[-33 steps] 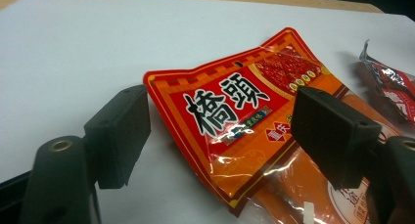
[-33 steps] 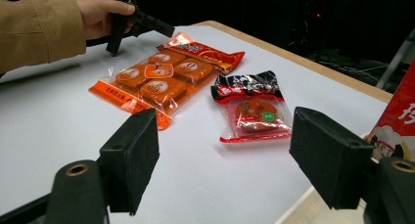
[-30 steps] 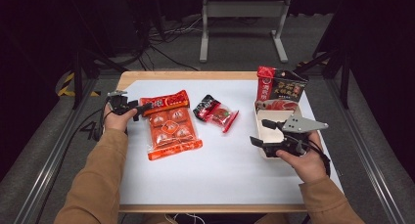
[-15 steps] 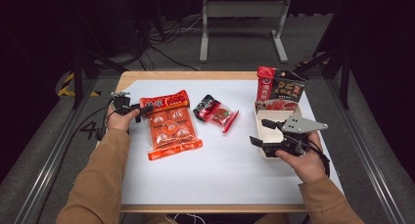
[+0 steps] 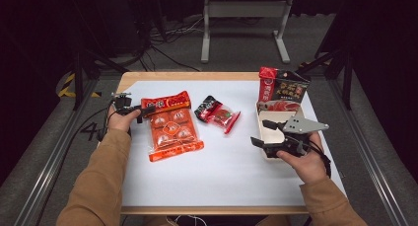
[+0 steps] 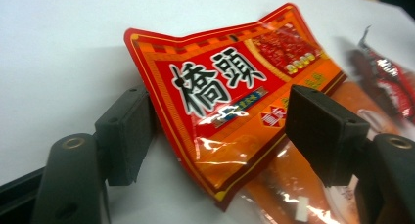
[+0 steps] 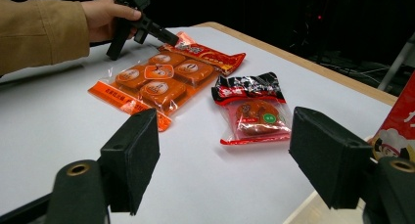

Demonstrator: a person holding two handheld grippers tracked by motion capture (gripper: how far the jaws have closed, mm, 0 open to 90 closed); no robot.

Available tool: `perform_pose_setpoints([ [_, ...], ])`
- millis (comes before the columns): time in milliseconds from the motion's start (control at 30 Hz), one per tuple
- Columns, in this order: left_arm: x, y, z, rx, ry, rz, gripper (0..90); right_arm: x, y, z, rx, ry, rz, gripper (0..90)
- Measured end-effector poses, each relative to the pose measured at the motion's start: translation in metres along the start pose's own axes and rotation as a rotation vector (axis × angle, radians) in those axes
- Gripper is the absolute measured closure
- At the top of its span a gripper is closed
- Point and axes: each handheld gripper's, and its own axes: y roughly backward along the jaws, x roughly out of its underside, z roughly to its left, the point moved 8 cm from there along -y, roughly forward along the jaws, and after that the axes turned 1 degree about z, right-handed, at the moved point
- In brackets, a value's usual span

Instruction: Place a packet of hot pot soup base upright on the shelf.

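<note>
Left gripper view has the red header of the orange snack pack [image 6: 230,97] lifted off the worktop [image 6: 58,43] and standing between the spread jaws of the left gripper [image 6: 220,131]; the jaws have just been closing, yet the right-hand pad stands clear of the film, and I cannot tell whether the left-hand pad touches its edge; nothing is pinched yet. High view puts the pack [image 5: 171,127] at 3 o'clock of the left gripper [image 5: 140,111], its long axis running from 12 to 6 o'clock, header end at 12; the left hand [image 5: 120,121] is far nearer than the right gripper [image 5: 261,132], which hovers with jaws spread over the beige tray [image 5: 271,118], holding nothing. My guess: the next move is a squeeze on the header.
</note>
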Motion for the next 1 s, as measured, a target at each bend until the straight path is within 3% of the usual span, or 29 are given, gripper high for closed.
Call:
perform_pose_setpoints([
  [200,-0.001,0.0,-0.002,0.004,0.005,-0.01,33.3,0.001,0.0,0.0,-0.004,0.002,0.004,27.4],
  [367,-0.003,0.0,-0.004,0.004,-0.021,-0.03,40.3,0.001,0.0,-0.001,-0.005,-0.003,0.002,27.3],
  [533,-0.003,-0.003,0.005,-0.007,0.07,-0.018,50.6,0.003,-0.001,0.0,-0.011,-0.005,0.005,27.3],
  [600,-0.003,-0.003,0.006,-0.001,0.086,-0.015,56.8,0.003,0.0,0.0,-0.012,-0.008,0.003,27.3],
  [733,-0.003,-0.005,0.006,-0.023,0.074,-0.002,72.5,0.004,-0.002,-0.003,-0.012,-0.018,0.006,27.3],
  [767,-0.003,-0.005,0.007,-0.041,0.074,-0.002,72.5,0.005,-0.003,-0.003,-0.014,-0.018,0.008,27.3],
  [867,-0.004,-0.003,0.009,-0.041,0.084,-0.021,88.0,0.006,-0.004,-0.001,-0.021,-0.013,0.013,27.3],
  [1000,-0.006,-0.001,0.006,-0.049,0.028,-0.031,90.0,0.004,-0.002,-0.001,-0.018,-0.017,0.003,27.4],
])
